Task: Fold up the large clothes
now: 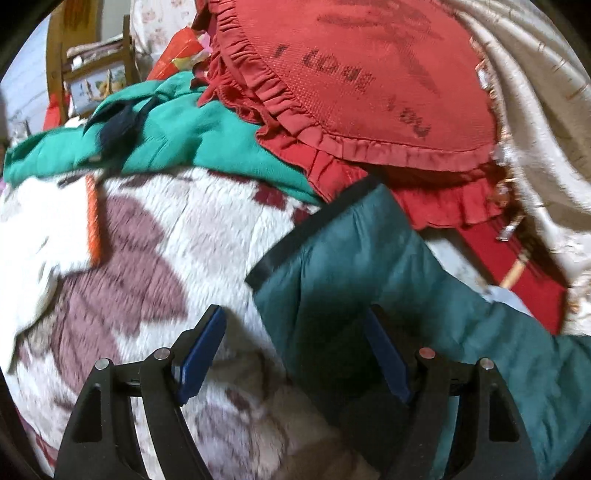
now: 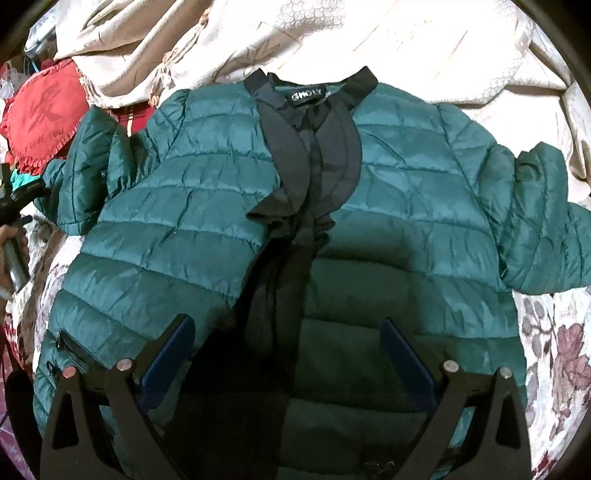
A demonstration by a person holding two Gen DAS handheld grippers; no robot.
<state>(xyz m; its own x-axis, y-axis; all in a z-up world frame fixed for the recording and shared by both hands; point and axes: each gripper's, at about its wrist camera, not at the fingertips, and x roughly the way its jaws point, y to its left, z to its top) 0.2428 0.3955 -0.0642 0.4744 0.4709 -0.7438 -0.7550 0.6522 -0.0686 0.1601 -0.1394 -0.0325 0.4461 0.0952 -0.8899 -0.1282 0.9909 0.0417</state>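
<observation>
Jacket (image 2: 229, 229): flat on bed, front up, collar at 12 o'clock, hem toward me.
Sleeve (image 1: 354, 266): cuff at 11 o'clock from my left tool (image 1: 295, 354).
Left tool: wide open, empty, nearest the sleeve.
Right tool (image 2: 288, 358): wide open, empty, over the hem.

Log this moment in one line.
jacket flat, front open | left tool open by sleeve | right tool open over hem

Bed w/ floral blanket (image 1: 155, 236); wooden chair (image 1: 129, 51) upper left; beige curtain (image 2: 295, 33) across top; red pillow (image 1: 369, 85).

A teal quilted jacket (image 2: 207, 221) lies spread front-up beneath the right gripper (image 2: 288, 354), its fingers (image 2: 168, 360) apart.
</observation>
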